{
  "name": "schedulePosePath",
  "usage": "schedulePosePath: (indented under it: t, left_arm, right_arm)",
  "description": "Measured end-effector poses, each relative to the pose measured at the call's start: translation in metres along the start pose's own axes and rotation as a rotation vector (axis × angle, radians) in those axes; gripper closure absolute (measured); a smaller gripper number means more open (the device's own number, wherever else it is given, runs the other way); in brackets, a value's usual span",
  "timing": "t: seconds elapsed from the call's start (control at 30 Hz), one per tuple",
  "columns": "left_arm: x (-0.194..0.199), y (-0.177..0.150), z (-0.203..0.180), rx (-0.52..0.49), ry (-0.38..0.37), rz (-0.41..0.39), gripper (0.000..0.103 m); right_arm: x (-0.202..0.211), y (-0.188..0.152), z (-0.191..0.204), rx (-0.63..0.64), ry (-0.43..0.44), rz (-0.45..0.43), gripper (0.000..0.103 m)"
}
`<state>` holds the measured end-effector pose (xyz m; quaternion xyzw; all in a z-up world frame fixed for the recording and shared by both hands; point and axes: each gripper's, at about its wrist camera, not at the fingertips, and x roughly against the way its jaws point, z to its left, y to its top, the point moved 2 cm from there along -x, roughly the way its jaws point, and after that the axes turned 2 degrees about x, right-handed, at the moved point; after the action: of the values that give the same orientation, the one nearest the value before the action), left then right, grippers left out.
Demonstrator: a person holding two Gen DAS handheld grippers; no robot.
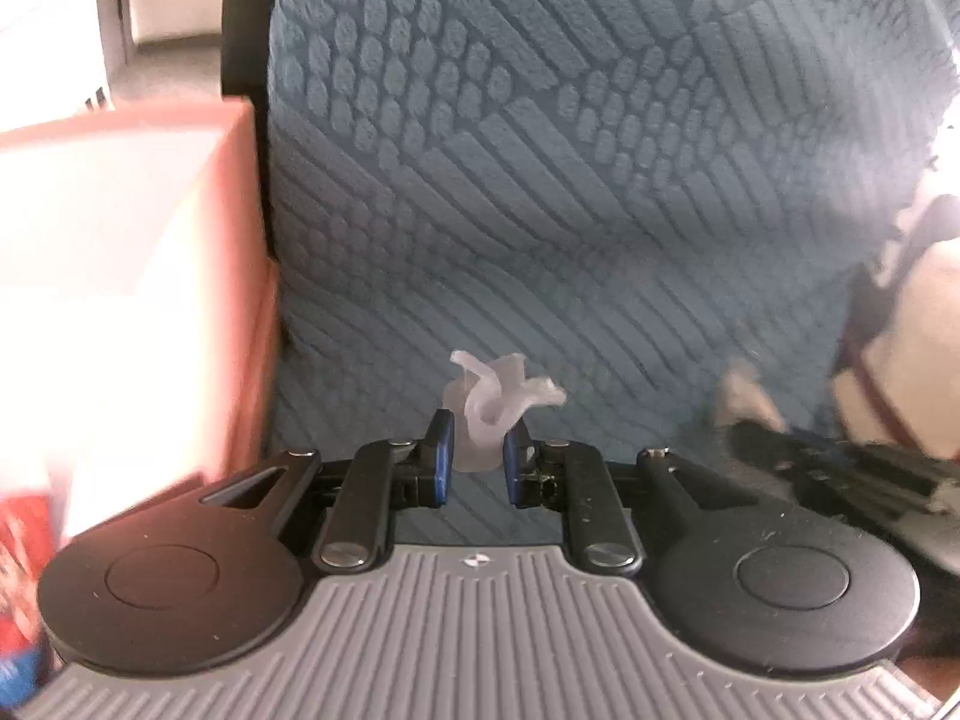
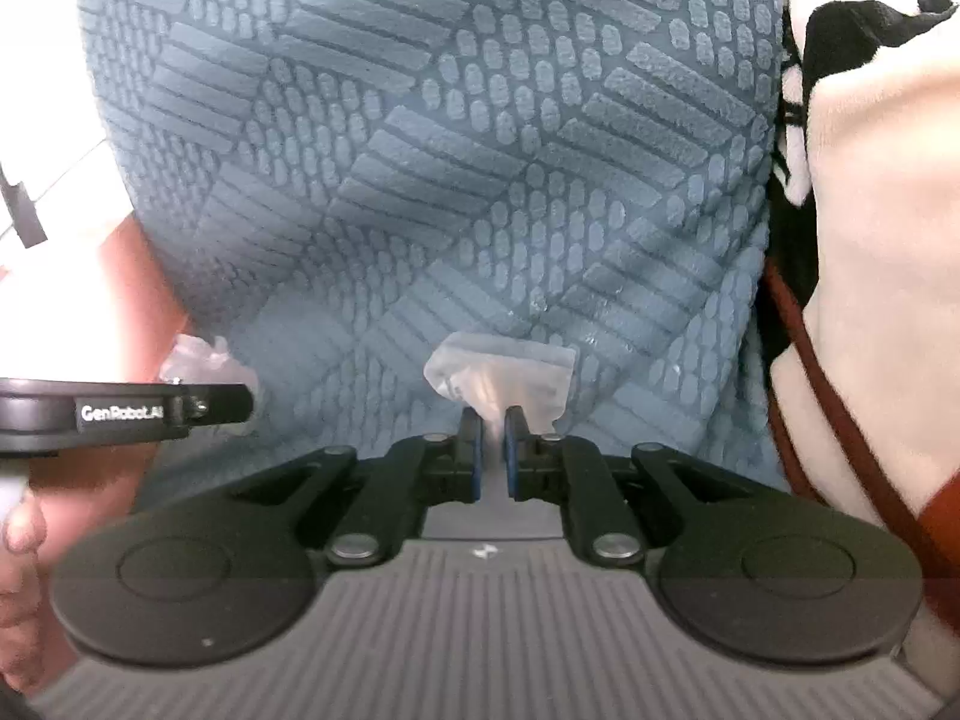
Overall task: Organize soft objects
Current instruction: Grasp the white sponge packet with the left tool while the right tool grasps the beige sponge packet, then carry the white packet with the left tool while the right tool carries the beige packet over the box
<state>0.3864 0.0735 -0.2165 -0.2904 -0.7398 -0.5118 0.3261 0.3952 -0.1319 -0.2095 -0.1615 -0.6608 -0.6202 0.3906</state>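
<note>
A blue textured cushion [image 1: 570, 180] in a clear plastic wrap fills both views [image 2: 432, 150]. My left gripper [image 1: 477, 450] is shut on a bunched corner of the clear plastic wrap [image 1: 489, 402] at the cushion's lower edge. My right gripper [image 2: 493, 441] is shut on another fold of the plastic wrap [image 2: 498, 375]. The left gripper also shows at the left of the right wrist view [image 2: 138, 411], beside more crumpled plastic. The right gripper shows blurred at the right of the left wrist view [image 1: 840, 474].
A pink-sided box [image 1: 150, 276] stands left of the cushion. A white, black and red soft object [image 2: 870, 240] lies right of the cushion, also in the left wrist view [image 1: 912, 330]. A reddish-brown surface [image 2: 120, 276] lies below.
</note>
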Motion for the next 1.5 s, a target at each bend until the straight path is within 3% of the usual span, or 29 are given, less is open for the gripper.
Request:
schedulePosePath:
  t: [0.33,0.6,1.0,1.5]
  left_arm:
    - [0.024,-0.017,-0.026,-0.033,-0.031,-0.014,0.083]
    - [0.039,-0.031,-0.046,-0.063,-0.049,-0.024,0.083]
    - [0.077,-0.070,-0.035,-0.087,-0.055,-0.034,0.083]
    - [0.134,-0.108,-0.026,-0.046,-0.091,-0.045,0.083]
  right_arm:
    - [0.033,-0.018,0.019,0.016,0.015,-0.012,0.091]
    - [0.054,-0.033,0.014,-0.046,0.015,-0.008,0.091]
    - [0.094,-0.060,0.013,-0.076,0.018,-0.014,0.091]
    - [0.165,-0.087,0.023,-0.096,0.001,-0.053,0.091]
